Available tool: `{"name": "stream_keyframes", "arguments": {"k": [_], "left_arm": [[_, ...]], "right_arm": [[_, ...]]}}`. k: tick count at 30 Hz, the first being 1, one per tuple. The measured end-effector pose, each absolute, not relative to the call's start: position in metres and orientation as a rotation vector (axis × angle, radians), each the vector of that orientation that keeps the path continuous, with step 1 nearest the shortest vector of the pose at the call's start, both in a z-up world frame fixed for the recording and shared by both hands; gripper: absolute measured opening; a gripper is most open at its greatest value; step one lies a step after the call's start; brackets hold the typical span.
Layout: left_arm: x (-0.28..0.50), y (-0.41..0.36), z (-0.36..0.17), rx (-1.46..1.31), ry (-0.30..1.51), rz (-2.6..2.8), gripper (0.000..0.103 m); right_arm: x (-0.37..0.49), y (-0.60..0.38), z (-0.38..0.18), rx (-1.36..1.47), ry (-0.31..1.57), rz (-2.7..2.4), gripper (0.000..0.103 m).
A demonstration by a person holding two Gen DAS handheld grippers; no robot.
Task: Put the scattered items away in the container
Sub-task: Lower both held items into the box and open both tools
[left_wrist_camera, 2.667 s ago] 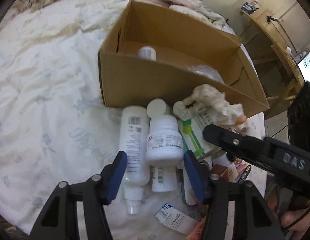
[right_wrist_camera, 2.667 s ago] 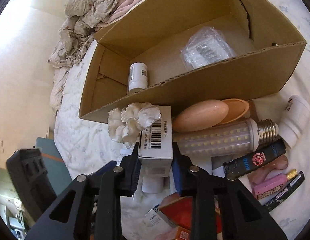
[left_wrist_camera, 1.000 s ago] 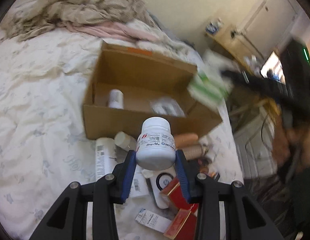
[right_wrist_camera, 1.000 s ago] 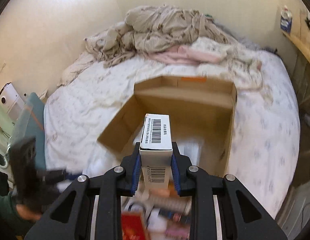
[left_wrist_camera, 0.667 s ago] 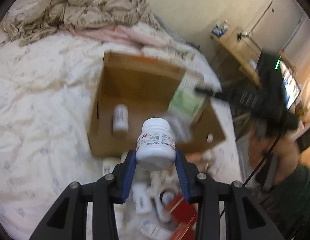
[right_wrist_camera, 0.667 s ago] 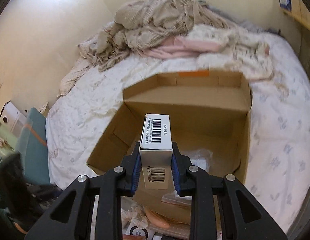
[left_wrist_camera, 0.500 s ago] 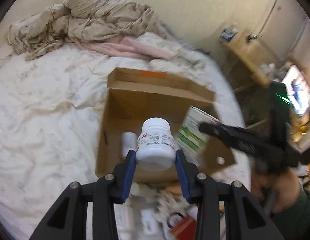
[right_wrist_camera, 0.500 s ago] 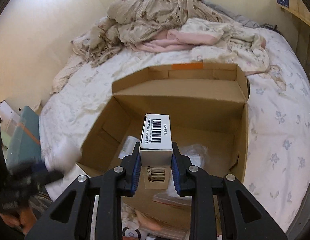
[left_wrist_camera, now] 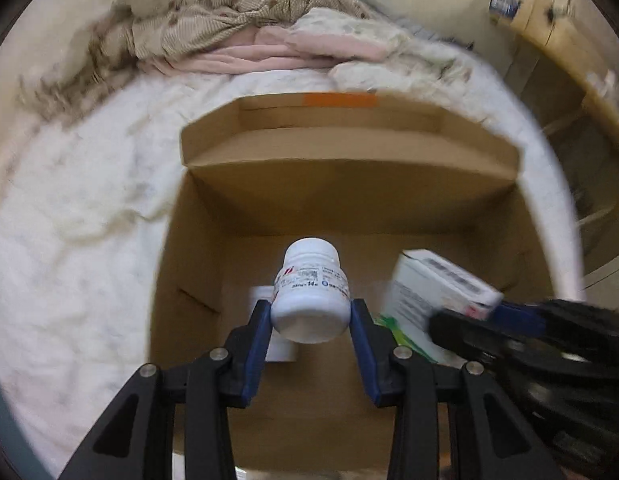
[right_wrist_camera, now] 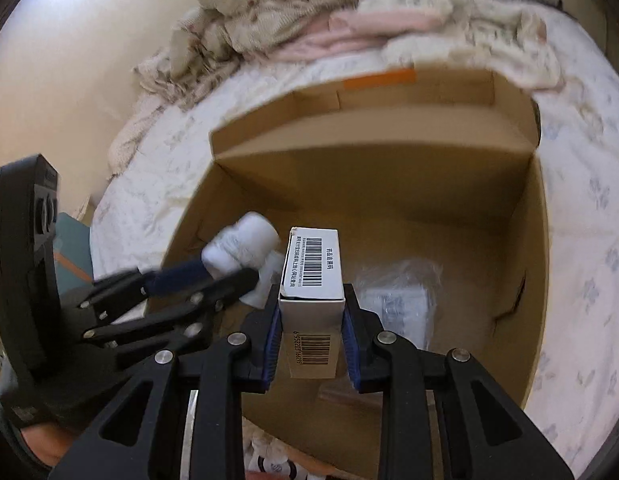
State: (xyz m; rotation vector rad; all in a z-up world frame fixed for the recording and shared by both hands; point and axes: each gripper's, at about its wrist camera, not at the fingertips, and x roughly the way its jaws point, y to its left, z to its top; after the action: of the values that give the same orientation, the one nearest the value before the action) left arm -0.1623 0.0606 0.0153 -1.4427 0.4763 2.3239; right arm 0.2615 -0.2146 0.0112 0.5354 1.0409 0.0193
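My left gripper [left_wrist_camera: 311, 314] is shut on a white pill bottle [left_wrist_camera: 311, 292] and holds it over the open cardboard box [left_wrist_camera: 349, 184]. My right gripper [right_wrist_camera: 311, 304] is shut on a white barcoded carton [right_wrist_camera: 313, 268], also above the box interior [right_wrist_camera: 449, 208]. In the left wrist view the carton [left_wrist_camera: 437, 284] appears at the right. In the right wrist view the pill bottle [right_wrist_camera: 241, 250] appears at the left. Another small white bottle [left_wrist_camera: 261, 294] lies in the box, mostly hidden behind my left gripper. A clear plastic packet [right_wrist_camera: 401, 300] lies on the box floor.
The box sits on a white flowered bed cover [right_wrist_camera: 589, 240]. Crumpled bedding and pink cloth [left_wrist_camera: 269, 20] lie behind it. Wooden furniture [left_wrist_camera: 569, 60] stands at the right. A few loose items [right_wrist_camera: 269, 460] show under the box's near edge.
Both grippers have lifted their items from the pile and moved forward and down over the box opening. The box now fills both views.
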Motion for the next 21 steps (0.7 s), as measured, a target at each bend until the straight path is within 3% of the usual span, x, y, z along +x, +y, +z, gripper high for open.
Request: {"name": "stream_keyframes", "arguments": {"k": [3, 11, 12, 13, 15, 17, 19, 21], "left_arm": [[-0.162, 0.064, 0.001, -1.435, 0.593, 2.325, 0.04], [-0.165, 0.051, -0.018, -1.543, 0.524, 2.301, 0.041], [-0.164, 0.051, -0.016, -1.539, 0.52, 2.305, 0.047], [-0.163, 0.05, -0.015, -1.534, 0.524, 2.307, 0.062], [-0.162, 0.049, -0.011, -1.532, 0.541, 2.331, 0.068], [-0.162, 0.045, -0.007, -1.533, 0.536, 2.349, 0.068], [-0.162, 0.037, -0.001, -1.545, 0.516, 2.367, 0.069], [-0.167, 0.028, 0.003, -1.548, 0.479, 2.367, 0.069]], "right_arm": [[0.264, -0.212, 0.008, 0.489, 1.073, -0.009, 0.03], [0.266, -0.213, -0.013, 0.51, 1.144, -0.039, 0.031], [0.266, -0.212, -0.014, 0.499, 1.141, -0.045, 0.033], [0.266, -0.212, -0.013, 0.483, 1.142, -0.058, 0.034], [0.266, -0.21, -0.012, 0.462, 1.151, -0.067, 0.035], [0.267, -0.21, -0.008, 0.432, 1.153, -0.097, 0.044], [0.266, -0.21, -0.005, 0.383, 1.144, -0.145, 0.072], [0.267, -0.209, 0.0, 0.359, 1.124, -0.129, 0.075]]}}
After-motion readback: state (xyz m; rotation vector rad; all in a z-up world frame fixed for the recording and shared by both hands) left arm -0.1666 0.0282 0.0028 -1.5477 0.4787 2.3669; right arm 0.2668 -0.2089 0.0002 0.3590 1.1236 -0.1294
